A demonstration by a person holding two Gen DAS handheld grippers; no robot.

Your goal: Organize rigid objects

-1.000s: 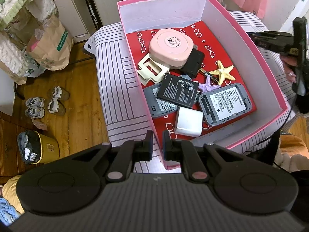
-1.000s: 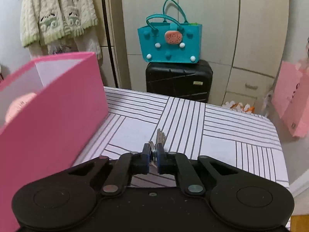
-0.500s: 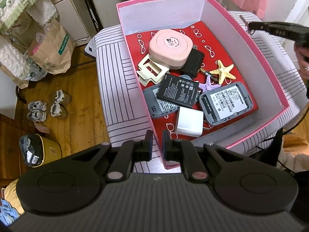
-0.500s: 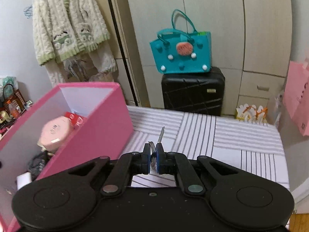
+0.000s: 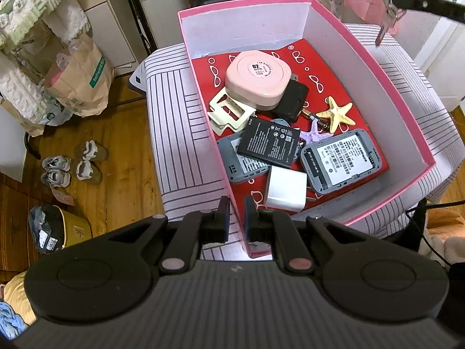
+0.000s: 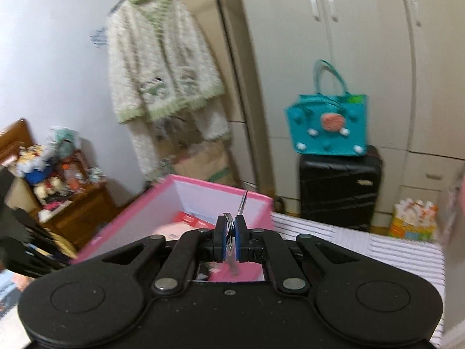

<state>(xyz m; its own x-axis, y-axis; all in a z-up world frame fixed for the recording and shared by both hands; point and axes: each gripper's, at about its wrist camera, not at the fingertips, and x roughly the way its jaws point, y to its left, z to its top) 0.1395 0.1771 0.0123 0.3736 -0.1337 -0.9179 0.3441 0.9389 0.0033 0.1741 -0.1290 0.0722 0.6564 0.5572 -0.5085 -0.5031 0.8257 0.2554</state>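
The right wrist view is smeared by motion: the shelf clutter at the left edge cannot be made out, and a dark shape at lower left is cut off by the frame. The keys show edge-on there, their lower part hidden between the pads. Of the pink box only its upper corner shows above the gripper body. In the left wrist view the right gripper enters from the upper right, mostly cut off. The grey router lies partly under the black battery; the label print is too small to read
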